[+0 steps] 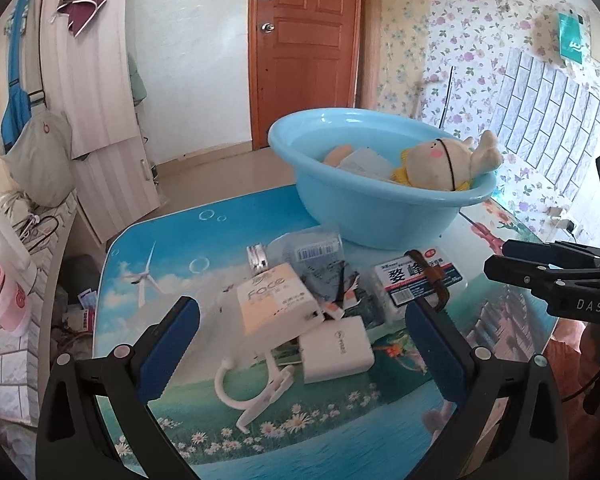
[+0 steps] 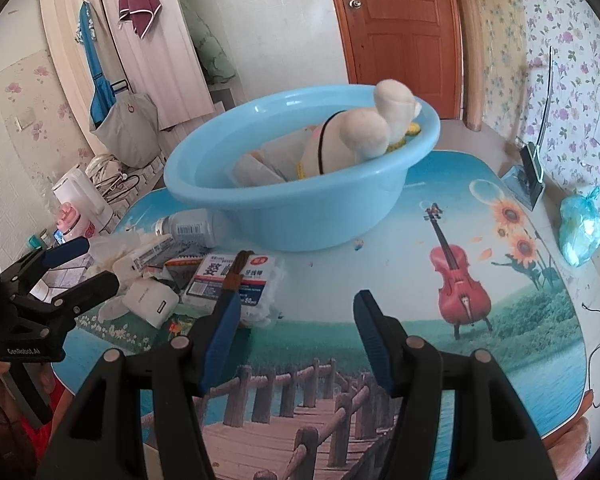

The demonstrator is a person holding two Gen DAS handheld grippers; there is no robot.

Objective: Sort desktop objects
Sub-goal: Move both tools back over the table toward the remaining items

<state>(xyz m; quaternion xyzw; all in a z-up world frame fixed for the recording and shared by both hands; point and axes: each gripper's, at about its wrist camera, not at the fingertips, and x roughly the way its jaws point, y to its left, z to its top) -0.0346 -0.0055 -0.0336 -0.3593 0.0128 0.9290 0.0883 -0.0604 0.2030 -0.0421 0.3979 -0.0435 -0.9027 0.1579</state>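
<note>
Hovering: left hand-held gripper (image 1: 300,342) spread | white charger (image 1: 337,349) between fingers | right hand-held gripper (image 2: 296,334) spread

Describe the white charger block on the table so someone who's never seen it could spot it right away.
Start at the big blue basin on the table, then come toward the camera into the pile of small items. The charger block is the nearest boxy piece, just below the cream "Face" tissue pack; it is plain glossy white, unlike its printed neighbours.

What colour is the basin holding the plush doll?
Light blue; the basin shows best in the right wrist view.
</note>
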